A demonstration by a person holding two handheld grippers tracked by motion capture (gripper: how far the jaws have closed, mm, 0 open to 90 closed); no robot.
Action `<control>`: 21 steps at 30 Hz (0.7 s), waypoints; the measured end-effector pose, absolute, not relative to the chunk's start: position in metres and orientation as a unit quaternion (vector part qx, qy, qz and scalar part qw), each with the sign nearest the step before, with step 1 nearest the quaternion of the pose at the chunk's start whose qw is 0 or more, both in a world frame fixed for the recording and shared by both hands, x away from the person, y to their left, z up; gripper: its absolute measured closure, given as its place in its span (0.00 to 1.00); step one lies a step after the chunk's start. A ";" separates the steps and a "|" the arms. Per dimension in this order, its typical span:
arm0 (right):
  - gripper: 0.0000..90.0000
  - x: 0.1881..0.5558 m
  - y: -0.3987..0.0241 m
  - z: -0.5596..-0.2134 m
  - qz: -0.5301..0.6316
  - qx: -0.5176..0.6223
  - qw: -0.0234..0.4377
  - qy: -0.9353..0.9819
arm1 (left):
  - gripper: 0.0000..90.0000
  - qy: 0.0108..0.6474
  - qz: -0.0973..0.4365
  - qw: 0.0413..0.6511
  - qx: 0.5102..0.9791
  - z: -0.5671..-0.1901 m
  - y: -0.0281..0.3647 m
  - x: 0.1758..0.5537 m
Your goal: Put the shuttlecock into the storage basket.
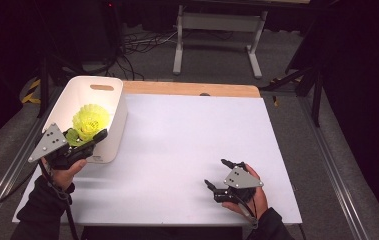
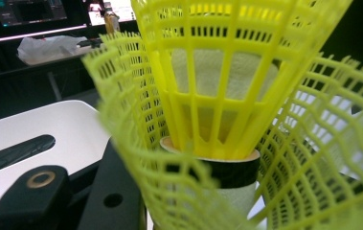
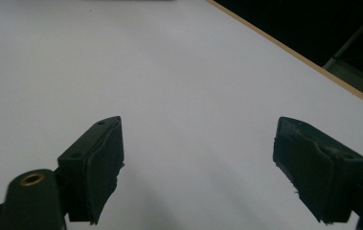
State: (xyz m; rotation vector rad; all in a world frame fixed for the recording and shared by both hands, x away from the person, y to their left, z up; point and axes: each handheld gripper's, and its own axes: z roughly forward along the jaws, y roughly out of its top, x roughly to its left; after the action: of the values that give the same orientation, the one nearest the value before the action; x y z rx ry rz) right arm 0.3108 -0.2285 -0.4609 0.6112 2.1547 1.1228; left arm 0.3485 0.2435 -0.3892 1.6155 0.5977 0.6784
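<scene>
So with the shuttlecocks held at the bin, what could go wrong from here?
1. The left gripper holds nested shuttlecocks by their soft mesh skirts; a tighter squeeze may crush them, or the inner one could slide out.
2. They hang near the bin wall; released there, one could catch the rim and roll onto the table.
3. The right gripper sits open and far away, unable to catch anything.

Yellow plastic shuttlecocks [image 1: 90,121], mesh skirts flared (at least two nested, one cone seated inside another's skirt). White cork base with a black band visible at the inner cone's foot. Held up above the open white bin [image 1: 108,131] at the table's left edge, skirts facing roughly upward.
</scene>
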 end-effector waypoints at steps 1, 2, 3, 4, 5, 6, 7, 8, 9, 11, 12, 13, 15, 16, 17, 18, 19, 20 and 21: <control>0.21 0.311 -0.229 -0.461 0.425 0.232 0.312 0.817 | 0.71 0.259 0.293 0.601 0.697 -0.388 0.244 0.349; 0.21 0.311 -0.228 -0.462 0.425 0.232 0.310 0.818 | 0.71 0.261 0.292 0.596 0.702 -0.387 0.244 0.349; 0.21 0.311 -0.228 -0.462 0.423 0.232 0.311 0.819 | 0.71 0.262 0.289 0.597 0.701 -0.386 0.244 0.350; 0.21 0.311 -0.228 -0.462 0.423 0.232 0.311 0.819 | 0.71 0.262 0.286 0.598 0.702 -0.385 0.245 0.351; 0.21 0.311 -0.228 -0.462 0.424 0.233 0.310 0.819 | 0.71 0.264 0.281 0.597 0.703 -0.383 0.246 0.351; 0.21 0.312 -0.228 -0.462 0.423 0.233 0.310 0.819 | 0.71 0.264 0.281 0.599 0.702 -0.382 0.246 0.352; 0.21 0.312 -0.228 -0.462 0.423 0.233 0.310 0.819 | 0.71 0.265 0.281 0.596 0.703 -0.380 0.247 0.353; 0.21 0.312 -0.228 -0.462 0.423 0.233 0.309 0.819 | 0.71 0.270 0.280 0.596 0.702 -0.378 0.247 0.354; 0.21 0.312 -0.228 -0.462 0.423 0.234 0.307 0.820 | 0.71 0.271 0.280 0.593 0.705 -0.377 0.248 0.355; 0.21 0.312 -0.228 -0.463 0.422 0.234 0.306 0.821 | 0.71 0.276 0.279 0.587 0.708 -0.373 0.251 0.358; 0.21 0.312 -0.228 -0.463 0.423 0.234 0.305 0.821 | 0.71 0.277 0.279 0.586 0.709 -0.372 0.251 0.359; 0.21 0.312 -0.228 -0.463 0.422 0.235 0.304 0.821 | 0.71 0.277 0.277 0.585 0.710 -0.370 0.253 0.361; 0.21 0.312 -0.228 -0.463 0.422 0.235 0.304 0.821 | 0.71 0.280 0.279 0.576 0.715 -0.367 0.254 0.363; 0.21 0.312 -0.228 -0.463 0.422 0.235 0.304 0.821 | 0.71 0.280 0.279 0.576 0.715 -0.367 0.254 0.363; 0.21 0.313 -0.229 -0.463 0.422 0.236 0.303 0.821 | 0.71 0.284 0.275 0.577 0.715 -0.366 0.255 0.365; 0.21 0.313 -0.229 -0.463 0.422 0.236 0.302 0.821 | 0.71 0.284 0.277 0.576 0.715 -0.365 0.255 0.366; 0.21 0.313 -0.229 -0.463 0.422 0.237 0.302 0.821 | 0.71 0.286 0.275 0.576 0.715 -0.364 0.255 0.366; 0.21 0.313 -0.229 -0.464 0.422 0.237 0.302 0.821 | 0.71 0.285 0.276 0.577 0.714 -0.364 0.256 0.368; 0.21 0.313 -0.229 -0.464 0.422 0.238 0.302 0.821 | 0.71 0.286 0.276 0.575 0.715 -0.363 0.256 0.369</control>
State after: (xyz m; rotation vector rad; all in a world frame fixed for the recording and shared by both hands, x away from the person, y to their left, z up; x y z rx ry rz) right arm 0.3130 -0.2288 -0.4637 0.6305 2.1780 1.1198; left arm 0.3688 0.2559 -0.3634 1.6760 0.6707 0.6455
